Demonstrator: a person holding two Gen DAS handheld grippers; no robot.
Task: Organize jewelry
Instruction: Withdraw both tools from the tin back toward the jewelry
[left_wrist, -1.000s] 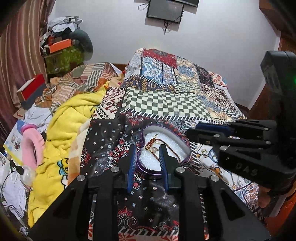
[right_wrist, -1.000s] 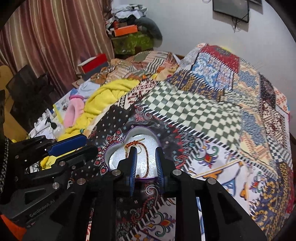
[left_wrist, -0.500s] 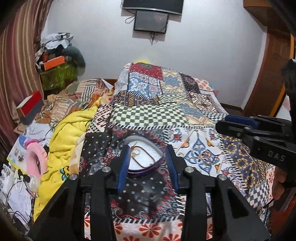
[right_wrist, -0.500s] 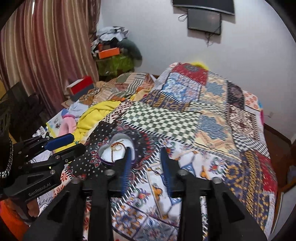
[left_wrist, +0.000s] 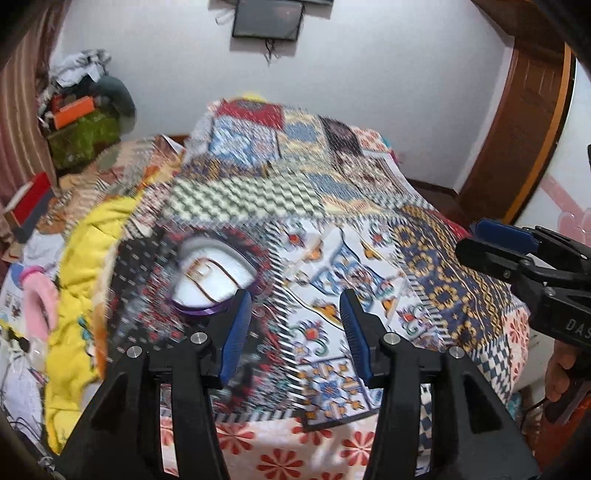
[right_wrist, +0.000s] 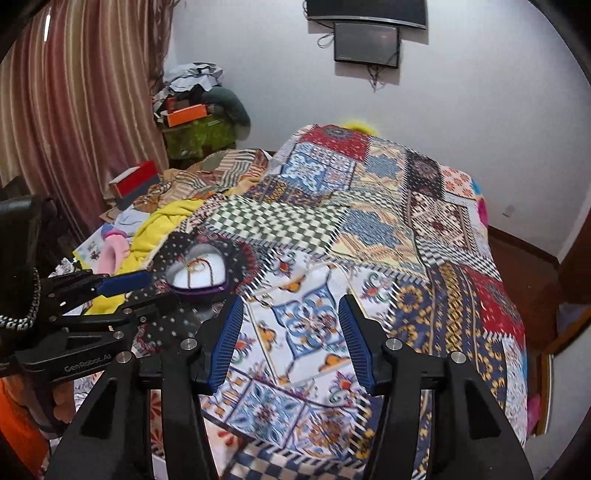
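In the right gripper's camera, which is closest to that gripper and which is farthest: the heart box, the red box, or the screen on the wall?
From the right gripper:
1. Heart box, on the quilt, ahead-left.
2. Red box, farther left, by the curtain.
3. Screen, high on the back wall.

White wall (right_wrist: 461, 92), wall-mounted screen (right_wrist: 366, 41), striped curtain (right_wrist: 74, 103), patchwork-covered bed (right_wrist: 369, 221).

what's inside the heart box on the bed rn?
Heart-shaped box sits open on the patchwork bedspread. Inside: white lining and a thin reddish-gold chain lying loose. Left view is motion-blurred; anything under the chain or lining is hidden.
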